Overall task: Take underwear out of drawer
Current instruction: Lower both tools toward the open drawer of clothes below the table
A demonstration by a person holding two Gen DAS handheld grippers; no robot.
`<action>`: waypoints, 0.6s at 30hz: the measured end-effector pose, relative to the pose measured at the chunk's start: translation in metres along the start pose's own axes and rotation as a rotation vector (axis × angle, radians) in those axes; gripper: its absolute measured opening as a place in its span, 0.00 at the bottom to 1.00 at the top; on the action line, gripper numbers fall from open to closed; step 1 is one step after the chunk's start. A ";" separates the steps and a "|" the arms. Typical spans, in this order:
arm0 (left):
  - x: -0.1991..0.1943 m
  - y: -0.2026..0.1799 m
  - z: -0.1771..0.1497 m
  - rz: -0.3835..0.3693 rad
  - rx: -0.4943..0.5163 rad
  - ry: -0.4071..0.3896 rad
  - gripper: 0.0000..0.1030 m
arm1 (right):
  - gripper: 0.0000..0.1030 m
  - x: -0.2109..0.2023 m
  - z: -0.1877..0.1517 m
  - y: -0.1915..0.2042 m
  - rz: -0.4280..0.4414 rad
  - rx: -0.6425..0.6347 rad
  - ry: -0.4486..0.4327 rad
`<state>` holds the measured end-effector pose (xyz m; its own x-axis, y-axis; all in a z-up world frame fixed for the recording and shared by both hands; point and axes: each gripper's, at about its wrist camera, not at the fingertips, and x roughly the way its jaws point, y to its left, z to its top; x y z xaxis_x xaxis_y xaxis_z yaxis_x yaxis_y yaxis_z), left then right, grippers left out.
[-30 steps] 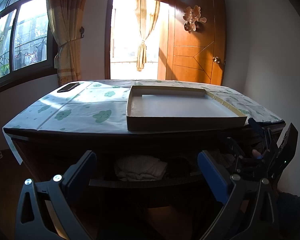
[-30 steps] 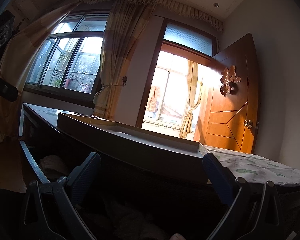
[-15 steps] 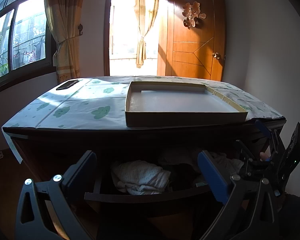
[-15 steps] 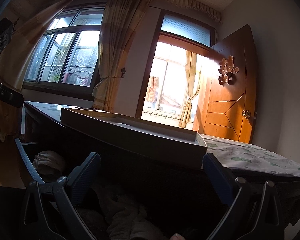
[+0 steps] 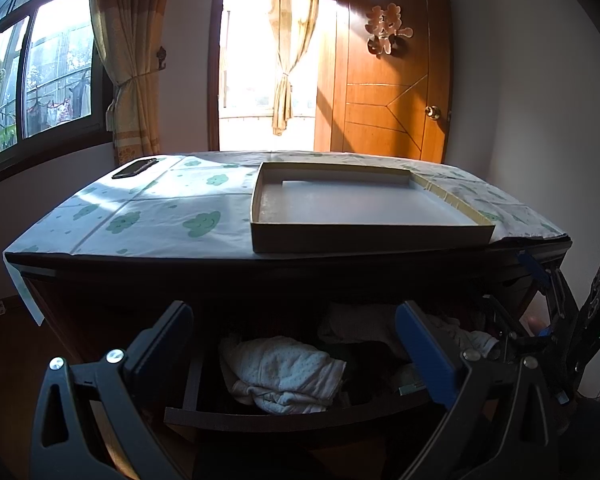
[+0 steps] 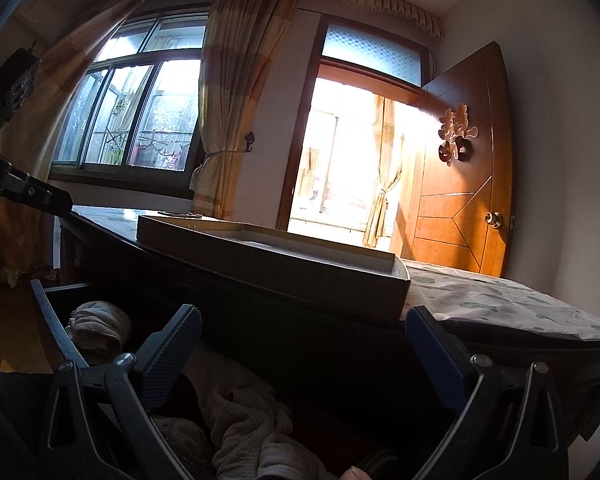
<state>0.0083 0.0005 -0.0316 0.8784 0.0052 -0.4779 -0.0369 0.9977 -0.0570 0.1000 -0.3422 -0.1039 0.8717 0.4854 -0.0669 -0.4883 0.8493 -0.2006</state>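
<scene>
The drawer point(image 5: 260, 416) is seen pulled out below the bench point(image 5: 148, 220). Pale folded underwear point(image 5: 284, 372) is found lying inside it, with darker garments beside. The left claw point(image 5: 292, 344) is held apart before the drawer, nothing gripped. The right claw point(image 6: 300, 344) is likewise held apart over crumpled underwear point(image 6: 244, 420). A tray point(image 5: 364, 208) is noted on the bench.

The left black plastic two-finger gripper point(image 5: 292, 352) has triangular cut-outs, silver screws and blue textured pads point(image 5: 424, 352). The right black plastic two-finger gripper point(image 6: 300, 356) is built alike, with dark blue ribbed pads point(image 6: 172, 356). A fingertip point(image 6: 356, 473), probably a thumb, shows dimly behind it.
</scene>
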 end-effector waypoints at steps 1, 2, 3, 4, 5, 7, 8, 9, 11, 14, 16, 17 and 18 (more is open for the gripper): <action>0.000 0.000 0.000 0.000 0.000 0.000 1.00 | 1.00 0.000 0.000 0.000 0.000 0.001 0.004; 0.000 0.000 0.001 0.000 0.000 -0.001 1.00 | 1.00 0.000 0.000 0.000 0.001 0.003 0.009; 0.000 0.000 0.000 -0.001 0.000 -0.001 1.00 | 1.00 0.000 -0.001 0.000 0.002 0.006 0.013; 0.000 0.000 0.001 0.000 0.000 -0.001 1.00 | 1.00 0.000 -0.001 0.000 0.002 0.008 0.018; 0.000 0.000 0.000 -0.001 0.000 -0.001 1.00 | 1.00 0.000 -0.001 0.000 0.002 0.008 0.021; 0.000 0.000 0.001 -0.001 -0.001 0.000 1.00 | 1.00 -0.001 -0.001 0.000 0.002 0.009 0.025; 0.000 0.000 0.001 -0.001 -0.001 0.000 1.00 | 1.00 -0.001 -0.001 0.000 0.002 0.010 0.027; 0.000 0.000 0.001 -0.001 -0.001 0.001 1.00 | 1.00 -0.001 -0.001 0.001 0.002 0.010 0.029; 0.000 0.000 0.001 0.000 -0.001 0.001 1.00 | 1.00 -0.002 -0.002 0.001 0.001 0.011 0.032; 0.001 0.000 0.001 0.000 -0.003 0.003 1.00 | 1.00 -0.004 -0.001 0.002 0.000 0.011 0.036; 0.001 0.000 0.001 0.000 -0.003 0.005 1.00 | 1.00 -0.006 -0.001 0.001 0.001 0.013 0.039; 0.001 0.000 0.000 0.000 -0.004 0.005 1.00 | 1.00 -0.006 -0.001 0.002 0.001 0.013 0.041; 0.001 0.000 0.000 0.000 -0.003 0.004 1.00 | 1.00 -0.007 0.000 0.002 0.001 0.012 0.043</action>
<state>0.0092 0.0001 -0.0315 0.8763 0.0048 -0.4818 -0.0385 0.9975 -0.0600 0.0933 -0.3442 -0.1037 0.8722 0.4767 -0.1092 -0.4891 0.8515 -0.1890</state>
